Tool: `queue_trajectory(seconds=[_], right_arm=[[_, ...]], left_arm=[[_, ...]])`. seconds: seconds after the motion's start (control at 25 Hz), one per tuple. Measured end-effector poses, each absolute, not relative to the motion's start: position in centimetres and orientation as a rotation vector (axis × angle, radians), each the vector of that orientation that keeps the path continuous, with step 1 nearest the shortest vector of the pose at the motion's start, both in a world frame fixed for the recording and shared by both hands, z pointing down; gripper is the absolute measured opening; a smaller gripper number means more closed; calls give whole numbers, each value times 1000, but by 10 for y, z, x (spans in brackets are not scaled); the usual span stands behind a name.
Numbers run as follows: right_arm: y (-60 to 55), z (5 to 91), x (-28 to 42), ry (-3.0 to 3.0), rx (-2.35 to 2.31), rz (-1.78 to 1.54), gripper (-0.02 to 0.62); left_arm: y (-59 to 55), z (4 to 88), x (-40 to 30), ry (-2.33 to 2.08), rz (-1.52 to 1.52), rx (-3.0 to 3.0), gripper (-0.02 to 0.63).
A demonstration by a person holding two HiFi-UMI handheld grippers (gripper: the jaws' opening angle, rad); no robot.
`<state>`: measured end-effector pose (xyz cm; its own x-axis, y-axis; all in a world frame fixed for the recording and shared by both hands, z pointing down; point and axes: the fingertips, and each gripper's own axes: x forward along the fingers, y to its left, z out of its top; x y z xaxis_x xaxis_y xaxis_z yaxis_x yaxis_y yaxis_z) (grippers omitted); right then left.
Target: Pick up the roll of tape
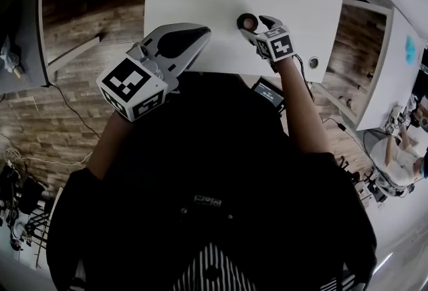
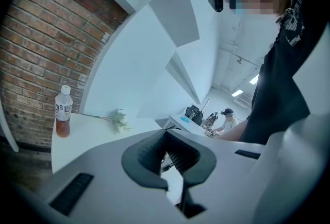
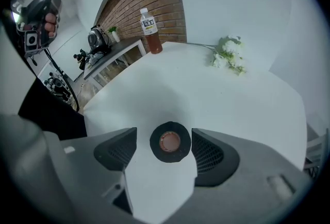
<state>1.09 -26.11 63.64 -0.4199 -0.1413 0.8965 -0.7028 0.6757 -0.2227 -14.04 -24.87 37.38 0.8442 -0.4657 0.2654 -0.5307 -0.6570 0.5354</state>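
Right gripper view: the roll of black tape (image 3: 170, 141) lies flat on the white table (image 3: 247, 104), its core hole facing up, directly between the pads of the right gripper (image 3: 164, 134). The jaws stand spread, one pad to the left of the roll and one to the right. Bare table shows between the left pad and the roll; the right pad sits just beside it (contact there cannot be confirmed), and nothing is pinched yet.

Head view agrees: the roll is near the near edge of the table, right of centre, with the right gripper pointing steeply down over it. The left gripper (image 1: 175, 42) hangs well apart to the left, near the table's near edge, its pads pressed together on nothing.

Judgement: the right hand is plainly the nearer. With the roll already centred, a squeeze across its outer wall should suffice before lifting.
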Motion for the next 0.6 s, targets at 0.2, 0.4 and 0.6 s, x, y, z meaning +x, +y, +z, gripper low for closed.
queue_trajectory(seconds=[0.2, 0.4, 0.6], right_arm=[[-265, 665, 12, -1869, 658, 775, 351], [-267, 688, 24, -1814, 676, 806, 370], [-268, 693, 17, -1797, 674, 809, 377]], left_arm=[[-255, 364, -148, -727, 82, 2358, 3], [-258, 362, -149, -749, 66, 2345, 3], [-258, 362, -157, -766, 34, 2310, 3]])
